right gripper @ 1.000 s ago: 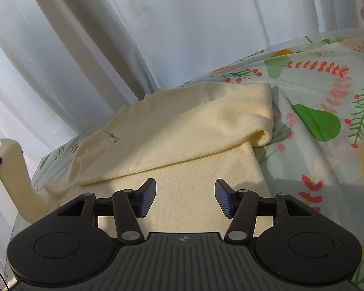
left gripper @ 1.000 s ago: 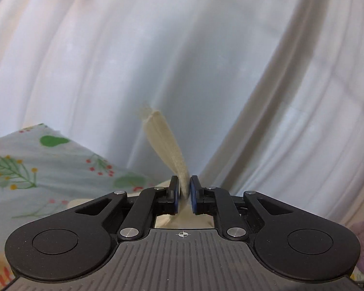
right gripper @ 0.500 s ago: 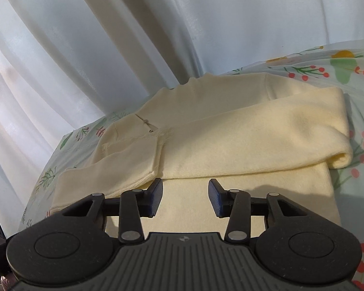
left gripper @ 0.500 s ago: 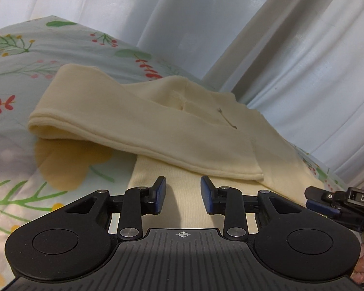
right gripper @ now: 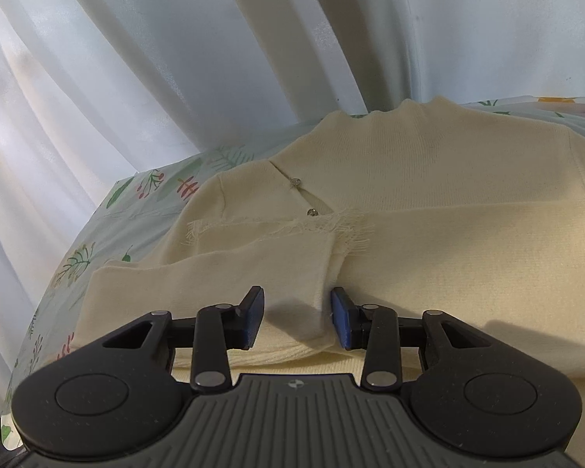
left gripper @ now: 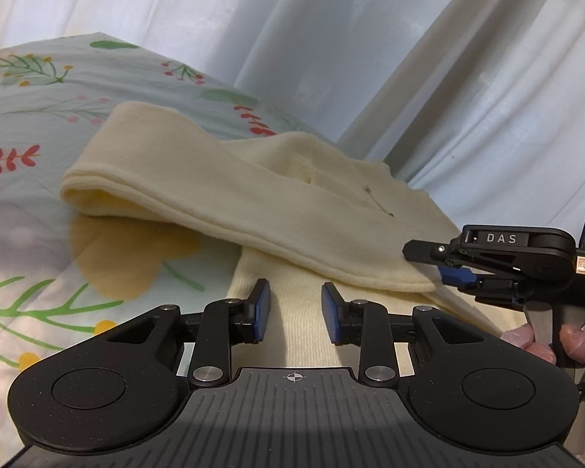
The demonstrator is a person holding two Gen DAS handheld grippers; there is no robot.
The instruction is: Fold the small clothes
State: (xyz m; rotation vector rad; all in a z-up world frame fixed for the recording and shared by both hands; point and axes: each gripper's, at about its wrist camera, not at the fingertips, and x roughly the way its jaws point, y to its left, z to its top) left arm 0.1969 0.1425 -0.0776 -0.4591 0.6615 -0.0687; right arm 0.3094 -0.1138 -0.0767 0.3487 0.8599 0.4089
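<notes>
A cream knit sweater (left gripper: pixel 292 210) lies on a bed covered with a floral sheet (left gripper: pixel 39 124), close against pale curtains (left gripper: pixel 331 39) at the far edge, so the folding is done on the soft flat of the bed. In the left wrist view one sleeve (left gripper: pixel 199 195) has been laid across the body from about three o'clock toward nine o'clock, probably to bring the garment into a narrow rectangle. The left gripper (left gripper: pixel 295 310) hangs low over the sweater's lower body at six o'clock, its jaws narrowly apart with nothing pinched between them; only knit lies beneath. That placement suggests it waits to take the hem or steady the cloth. The right gripper (right gripper: pixel 296 314) enters at three o'clock in the left view, a gloved hand (left gripper: pixel 542 341) on its handle, and meets the cuff end of the crossing sleeve. In its own view the frayed cuff (right gripper: pixel 277 226) sits at twelve o'clock and the sleeve's edge (right gripper: pixel 323 284) runs down between the jaws, which are closing around it; the pads do not yet look pressed together. The grip there is likely meant to tuck or straighten that sleeve end.
</notes>
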